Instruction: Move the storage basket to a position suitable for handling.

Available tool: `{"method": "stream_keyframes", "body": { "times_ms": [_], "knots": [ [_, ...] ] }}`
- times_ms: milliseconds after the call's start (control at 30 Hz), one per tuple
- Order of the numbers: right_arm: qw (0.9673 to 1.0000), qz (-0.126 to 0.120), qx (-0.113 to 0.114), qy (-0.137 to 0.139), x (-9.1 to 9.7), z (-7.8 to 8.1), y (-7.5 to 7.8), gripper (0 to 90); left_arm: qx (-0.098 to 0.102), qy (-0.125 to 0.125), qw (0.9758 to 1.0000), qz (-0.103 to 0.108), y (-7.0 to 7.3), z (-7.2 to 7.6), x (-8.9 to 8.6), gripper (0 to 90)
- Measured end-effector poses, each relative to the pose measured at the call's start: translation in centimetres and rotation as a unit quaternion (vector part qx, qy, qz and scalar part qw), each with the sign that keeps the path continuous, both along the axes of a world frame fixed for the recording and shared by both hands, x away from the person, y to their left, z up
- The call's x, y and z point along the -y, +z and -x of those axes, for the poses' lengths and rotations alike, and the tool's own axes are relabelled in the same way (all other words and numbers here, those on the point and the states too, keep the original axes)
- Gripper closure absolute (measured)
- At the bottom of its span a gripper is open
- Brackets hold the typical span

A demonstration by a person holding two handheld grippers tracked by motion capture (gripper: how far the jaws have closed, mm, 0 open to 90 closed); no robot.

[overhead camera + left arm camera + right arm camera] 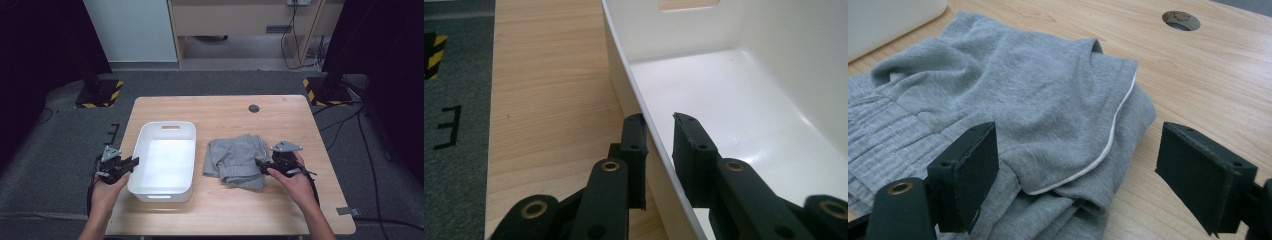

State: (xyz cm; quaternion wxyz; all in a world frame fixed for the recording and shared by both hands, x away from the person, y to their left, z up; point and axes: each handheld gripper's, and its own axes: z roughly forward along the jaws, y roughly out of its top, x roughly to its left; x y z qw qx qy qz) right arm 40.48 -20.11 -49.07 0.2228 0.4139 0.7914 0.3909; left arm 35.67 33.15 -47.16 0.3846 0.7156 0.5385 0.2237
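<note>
Wood covers the bench point(225, 210) under both your hands. Your left gripper point(659, 122) has its jaws on either side of the white tub's point(165, 157) near wall, one outside and one inside; they look closed on that wall, though a thin gap shows by the inner jaw. Your right gripper point(1075, 150) is wide open and holds nothing. The gray cloth point(1018, 90) lies crumpled just ahead of it, its white-edged corner between the open jaws. The tub sits just past the cloth.

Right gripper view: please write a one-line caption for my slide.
Open right gripper with black jaws straddling the edge of a folded grey fleece garment on a light wooden table.
</note>
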Motion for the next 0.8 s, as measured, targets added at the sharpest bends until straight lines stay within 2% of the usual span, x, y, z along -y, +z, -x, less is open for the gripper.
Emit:
{"method": "stream_keyframes", "body": {
  "times_ms": [233, 267, 300, 333, 367, 400, 533, 567, 600, 633, 767, 800],
  "knots": [
    [1.0, 0.0, 0.001, 0.0, 0.0, 0.0, 0.0, 17.0, 0.001, -0.003, 1.0, 0.001, -0.1, 0.1, 0.0, 74.2],
    [1.0, -0.001, 0.0, 0.0, 0.0, 0.0, 0.0, 17.0, 0.005, -0.002, 1.0, -0.003, -0.1, 0.1, 0.0, 66.7],
    [1.0, -0.001, -0.002, 0.0, 0.0, 0.0, 0.0, 17.0, 0.007, -0.001, 1.0, -0.007, -0.1, 0.0, -0.1, 66.7],
    [1.0, 0.004, -0.003, 0.002, -0.1, 0.0, 0.1, 17.1, 0.012, 0.0, 0.9999, -0.002, 0.1, -0.1, -0.3, 48.6],
    [1.0, 0.006, -0.002, 0.004, -0.1, -0.1, 0.1, 17.4, 0.012, 0.0, 0.9999, -0.002, 0.1, -0.1, -0.3, 43.4],
    [1.0, 0.005, -0.001, 0.003, -0.1, -0.1, 0.2, 18.0, 0.024, 0.002, 0.9997, -0.001, 0.6, -0.1, -0.4, 38.5],
    [1.0, 0.006, -0.002, 0.004, 0.1, -0.3, 0.5, 19.4, 0.029, -0.005, 0.9996, -0.001, 1.7, -0.2, -0.2, 31.0],
    [1.0, 0.005, -0.001, 0.002, 0.1, -0.5, 0.7, 19.7, 0.035, -0.011, 0.9993, -0.008, 2.3, -0.2, 0.1, 24.5],
    [1.0, 0.005, -0.001, 0.002, 0.1, -0.5, 0.7, 19.7, 0.035, -0.011, 0.9993, -0.008, 2.3, -0.2, 0.1, 21.6],
    [1.0, 0.002, 0.002, -0.004, 0.3, -0.7, 1.0, 19.7, 0.039, -0.017, 0.999, -0.015, 3.0, -0.2, 0.6, 19.2],
    [1.0, -0.002, 0.001, -0.004, 0.6, -1.2, 1.4, 23.9, 0.043, -0.034, 0.9984, -0.01, 4.0, -0.3, 1.6, 12.6],
    [1.0, 0.006, 0.001, -0.006, 0.7, -1.8, 1.4, 25.9, 0.044, -0.039, 0.9982, -0.01, 4.3, -0.3, 1.9, 9.7]
  ]
}}
